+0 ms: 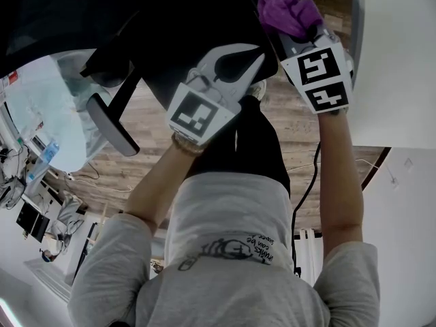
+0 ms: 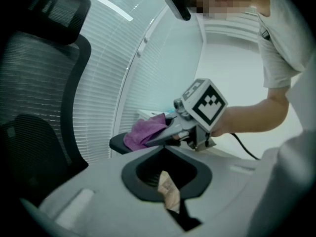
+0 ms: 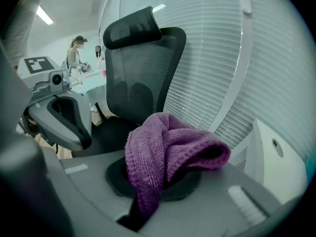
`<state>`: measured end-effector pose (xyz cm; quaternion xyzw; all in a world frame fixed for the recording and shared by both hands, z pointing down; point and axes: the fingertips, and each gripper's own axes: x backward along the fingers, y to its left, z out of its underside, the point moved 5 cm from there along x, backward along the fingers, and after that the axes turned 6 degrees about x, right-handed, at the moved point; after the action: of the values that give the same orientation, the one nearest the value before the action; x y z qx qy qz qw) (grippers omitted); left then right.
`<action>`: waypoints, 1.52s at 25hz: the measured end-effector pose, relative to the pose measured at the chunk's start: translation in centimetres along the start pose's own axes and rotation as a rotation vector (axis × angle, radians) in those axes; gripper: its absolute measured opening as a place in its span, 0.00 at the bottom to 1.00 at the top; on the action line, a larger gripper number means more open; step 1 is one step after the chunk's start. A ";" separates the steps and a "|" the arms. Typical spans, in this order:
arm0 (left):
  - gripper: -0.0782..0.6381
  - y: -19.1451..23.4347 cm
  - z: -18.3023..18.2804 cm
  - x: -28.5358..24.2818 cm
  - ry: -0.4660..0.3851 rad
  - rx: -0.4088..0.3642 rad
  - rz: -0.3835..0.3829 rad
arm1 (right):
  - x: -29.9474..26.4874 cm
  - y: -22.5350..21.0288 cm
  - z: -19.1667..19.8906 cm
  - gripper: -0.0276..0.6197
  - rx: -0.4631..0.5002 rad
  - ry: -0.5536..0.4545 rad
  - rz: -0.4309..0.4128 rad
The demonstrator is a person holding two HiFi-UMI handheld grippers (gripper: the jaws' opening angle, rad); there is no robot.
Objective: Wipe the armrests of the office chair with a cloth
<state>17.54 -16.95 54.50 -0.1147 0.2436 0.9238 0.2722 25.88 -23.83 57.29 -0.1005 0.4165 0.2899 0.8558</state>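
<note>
A person leaning over a black mesh office chair [image 3: 143,78] holds a purple cloth [image 3: 168,157] in the right gripper [image 1: 303,36]. Its claw is clamped on a bunched fold of the fabric, and the rest spills out in a loose loop ahead of the jaws. In the left gripper view, the cloth lies over one end of a dark armrest [image 2: 116,143], touching its pad, with white slatted blinds [image 2: 103,98] behind it. The left gripper [image 1: 231,63] hangs near the right one, apart from the cloth. Its claw is drawn together, with only a small tan scrap [image 2: 168,191] pinched at the seam. The chair's second armrest [image 1: 112,125] juts out at the left of the head view, well apart from both grippers, above a wood-plank floor [image 1: 300,128]. In the right gripper view the chair's back and headrest [image 3: 131,28] stand upright beyond the cloth. Another person [image 3: 74,53] stands in the far background at the left edge of that view, too small to make out further.
</note>
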 end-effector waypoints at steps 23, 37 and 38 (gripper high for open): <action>0.11 0.0 -0.1 0.1 -0.002 0.008 -0.005 | -1.9 -1.2 -2.1 0.10 0.002 -0.039 0.030; 0.11 -0.1 -0.2 0.2 -0.005 0.007 -0.008 | 5.0 3.8 5.0 0.10 -0.067 -0.020 0.058; 0.11 -0.1 -0.2 0.2 -0.006 0.005 -0.007 | 5.3 4.2 5.3 0.10 -0.072 -0.016 0.056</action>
<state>17.45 -16.92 54.21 -0.1121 0.2448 0.9226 0.2763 29.51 -16.03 56.86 -0.1172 0.4016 0.3294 0.8464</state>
